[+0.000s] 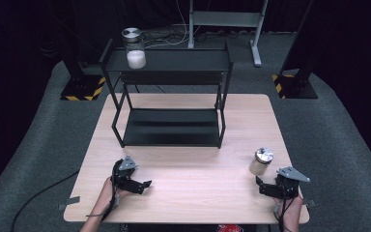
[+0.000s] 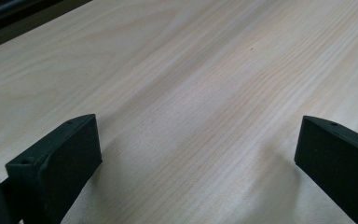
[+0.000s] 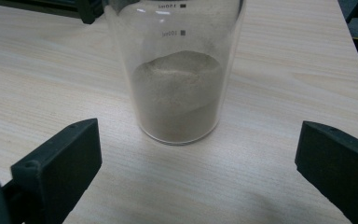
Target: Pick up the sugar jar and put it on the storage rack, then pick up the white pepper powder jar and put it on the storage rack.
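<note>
A small glass jar (image 1: pixel 261 162) with a metal lid and tan powder stands on the wooden table (image 1: pixel 188 193) near its right edge. In the right gripper view the jar (image 3: pixel 179 88) rises just ahead of the wide-apart jaws. My right gripper (image 1: pixel 266 187) sits open just behind the jar, apart from it. Near the front left of the table my left gripper (image 1: pixel 142 185) is open over bare wood (image 2: pixel 191 116), its jaws spread with nothing between them. A second, taller jar (image 1: pixel 134 48) holding white powder stands on the top left of the black shelf rack (image 1: pixel 171 96).
The two-tier black rack occupies the back middle of the table; its lower shelf (image 1: pixel 171 128) is bare. Grey carpet surrounds the table. Metal stands and yellow-black striped bases (image 1: pixel 82 89) stand on the floor behind.
</note>
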Action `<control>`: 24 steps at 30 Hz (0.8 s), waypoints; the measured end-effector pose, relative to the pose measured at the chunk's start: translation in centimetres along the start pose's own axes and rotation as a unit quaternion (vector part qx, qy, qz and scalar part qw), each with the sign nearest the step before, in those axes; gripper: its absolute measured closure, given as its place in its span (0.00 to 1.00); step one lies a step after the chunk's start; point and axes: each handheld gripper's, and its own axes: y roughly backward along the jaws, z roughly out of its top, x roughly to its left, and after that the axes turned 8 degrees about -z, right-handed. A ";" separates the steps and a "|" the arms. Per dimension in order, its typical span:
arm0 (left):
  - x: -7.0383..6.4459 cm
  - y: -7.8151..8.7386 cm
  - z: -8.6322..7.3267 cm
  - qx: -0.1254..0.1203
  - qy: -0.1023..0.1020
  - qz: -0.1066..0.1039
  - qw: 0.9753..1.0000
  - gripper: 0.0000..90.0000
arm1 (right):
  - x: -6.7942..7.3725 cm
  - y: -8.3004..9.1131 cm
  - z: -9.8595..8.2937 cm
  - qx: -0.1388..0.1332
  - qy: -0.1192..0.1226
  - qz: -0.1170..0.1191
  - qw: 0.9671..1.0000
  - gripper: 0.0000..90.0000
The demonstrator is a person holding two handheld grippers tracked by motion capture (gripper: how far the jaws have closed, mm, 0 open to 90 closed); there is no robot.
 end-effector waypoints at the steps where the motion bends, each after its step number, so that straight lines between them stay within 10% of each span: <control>1: -0.1 0.0 0.0 0.000 0.002 0.002 1.000 0.00 | 0.0 0.0 -0.1 -0.001 -0.002 -0.001 1.000 0.00; 24: -0.3 0.0 -0.1 -0.001 0.004 0.005 1.000 0.00 | 0.3 0.0 0.1 0.003 0.006 -0.006 1.000 0.00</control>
